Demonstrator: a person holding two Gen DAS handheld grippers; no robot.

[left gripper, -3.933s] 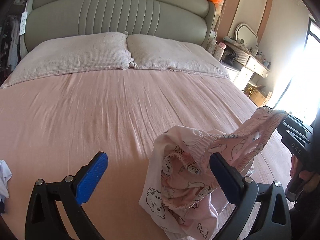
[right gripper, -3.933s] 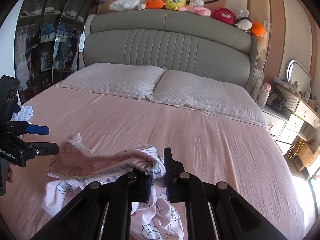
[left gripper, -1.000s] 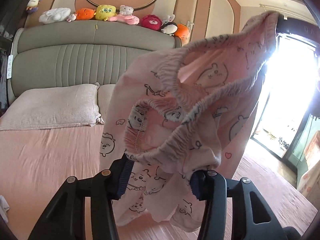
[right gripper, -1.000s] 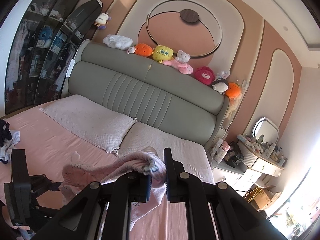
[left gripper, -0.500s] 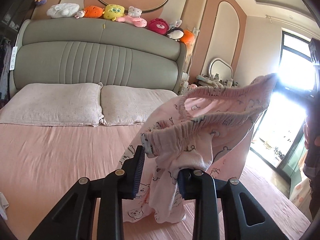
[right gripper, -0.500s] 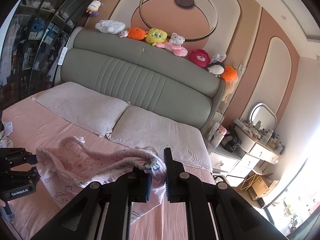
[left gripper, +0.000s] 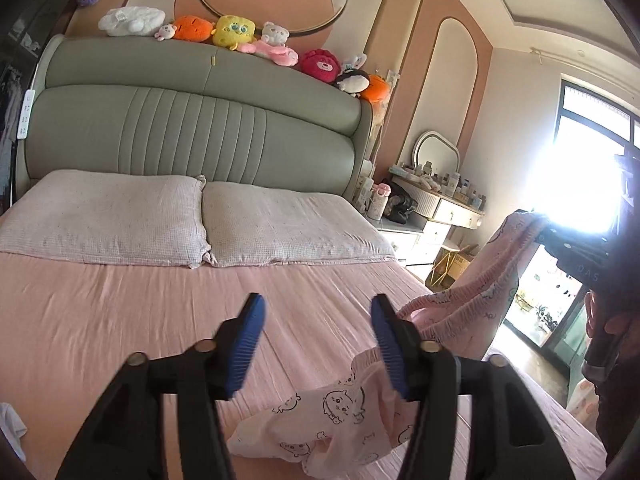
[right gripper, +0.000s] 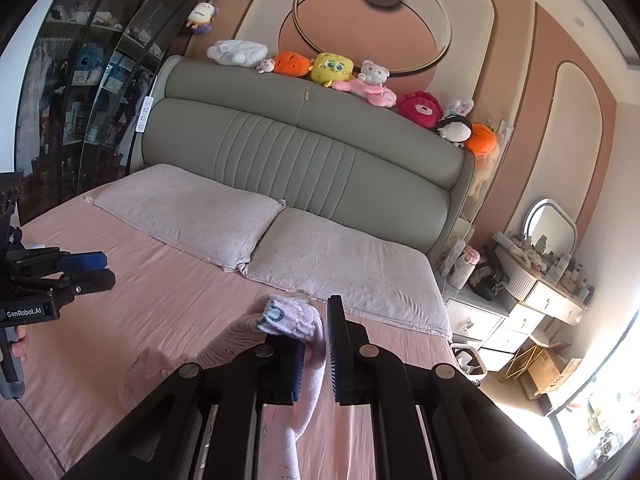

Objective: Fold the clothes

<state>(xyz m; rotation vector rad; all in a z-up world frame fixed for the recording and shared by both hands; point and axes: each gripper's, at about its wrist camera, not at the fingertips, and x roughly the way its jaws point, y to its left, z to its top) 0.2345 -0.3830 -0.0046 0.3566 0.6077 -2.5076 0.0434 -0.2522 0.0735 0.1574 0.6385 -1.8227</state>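
A pair of pink pyjama pants with cartoon prints (left gripper: 344,424) hangs from the right gripper, its lower part resting on the pink bed sheet (left gripper: 120,312). My left gripper (left gripper: 316,344) is open and empty, blue pads wide apart, with the pants just to its right. My right gripper (right gripper: 314,354) is shut on the elastic waistband (right gripper: 286,316) and holds it above the bed. In the left wrist view the right gripper (left gripper: 576,252) holds the waistband (left gripper: 480,304) up at the right. In the right wrist view the left gripper (right gripper: 86,270) is at the far left, apart from the cloth.
Two pale pillows (left gripper: 192,216) lie against a grey padded headboard (left gripper: 192,132) topped with plush toys (left gripper: 232,34). A dressing table (left gripper: 440,204) stands right of the bed. White cloth (left gripper: 10,428) lies at the left bed edge. A bright window (left gripper: 592,168) is at the right.
My left gripper has opened and let go of the waistband. The freed part of the pants has dropped onto the bed. The right gripper still holds its end up.
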